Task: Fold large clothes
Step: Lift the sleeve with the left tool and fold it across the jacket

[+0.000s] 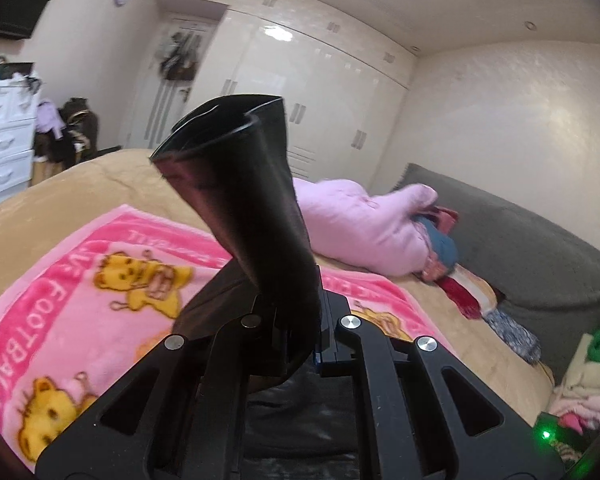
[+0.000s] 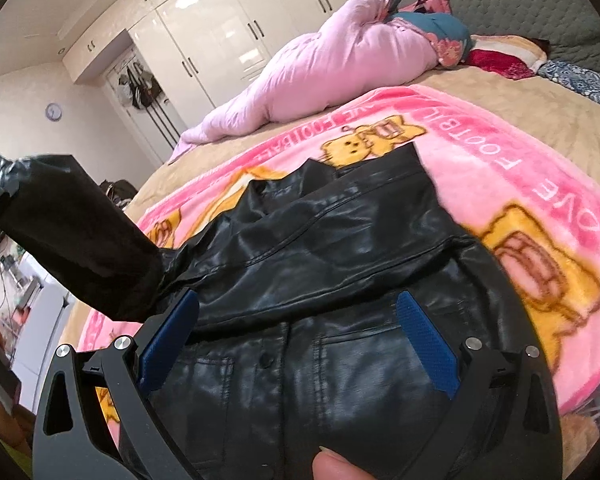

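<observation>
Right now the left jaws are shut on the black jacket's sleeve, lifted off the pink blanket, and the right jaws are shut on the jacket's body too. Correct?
Not quite. In the right wrist view the right gripper hangs open over the jacket, gripping nothing. The left gripper does hold the sleeve up above the blanket.

Bed w/ tan cover; pink cartoon-bear blanket spread flat on it. Black leather jacket lies on the blanket, one sleeve lifted off. Pink quilt bundle + mixed clothes pile at far side, next to grey headboard
</observation>
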Available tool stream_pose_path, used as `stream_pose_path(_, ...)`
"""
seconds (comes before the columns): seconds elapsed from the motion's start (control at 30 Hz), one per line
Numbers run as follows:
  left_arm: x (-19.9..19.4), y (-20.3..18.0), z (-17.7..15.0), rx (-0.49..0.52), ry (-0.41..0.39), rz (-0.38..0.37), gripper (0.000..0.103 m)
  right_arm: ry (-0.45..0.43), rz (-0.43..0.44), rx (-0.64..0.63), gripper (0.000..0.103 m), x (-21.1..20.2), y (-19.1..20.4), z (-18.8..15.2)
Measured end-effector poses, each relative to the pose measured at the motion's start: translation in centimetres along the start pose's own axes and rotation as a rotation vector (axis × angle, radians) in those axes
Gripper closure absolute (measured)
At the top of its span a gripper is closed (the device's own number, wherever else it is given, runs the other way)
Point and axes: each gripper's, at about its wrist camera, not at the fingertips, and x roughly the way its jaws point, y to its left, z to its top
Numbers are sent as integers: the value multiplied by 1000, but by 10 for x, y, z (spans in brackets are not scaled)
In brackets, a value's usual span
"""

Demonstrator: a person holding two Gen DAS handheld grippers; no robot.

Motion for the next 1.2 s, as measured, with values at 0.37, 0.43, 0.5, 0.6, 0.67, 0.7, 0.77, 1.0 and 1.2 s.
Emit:
stream_pose_path(0.37, 37, -66, -32, 88, 92, -98, 101, -49, -39, 89, 4, -11, -49, 5)
stream_pose_path(0.43, 46, -75, -41, 107, 114, -107, 101, -63, -49, 105, 4, -14, -58, 6)
stream_pose_path(0.5, 52, -88, -50, 126, 134, -114, 101, -69, -55, 123, 4, -15, -67, 7)
stream_pose_path(0.6, 64, -100, -64, 155, 169, -126, 101, -77, -68, 151, 4, -16, -79, 7)
stream_pose_path(0.67, 72, -107, -74, 174, 191, -137, 101, -80, -76, 166, 4, -16, -85, 7)
stream_pose_path(0.7, 76, -111, -81, 185, 206, -146, 101, -80, -82, 172, 4, -15, -88, 7)
stream_pose_path(0.77, 83, -116, -92, 199, 233, -163, 101, -83, -100, 185, 4, -15, -95, 7)
stream_pose_path(1.0, 111, -128, -143, 238, 358, -199, 100, -74, -188, 226, 4, -13, -116, 7)
stream_pose_path(1.2, 133, -136, -185, 294, 479, -214, 94, -91, -208, 300, 4, -16, -137, 6)
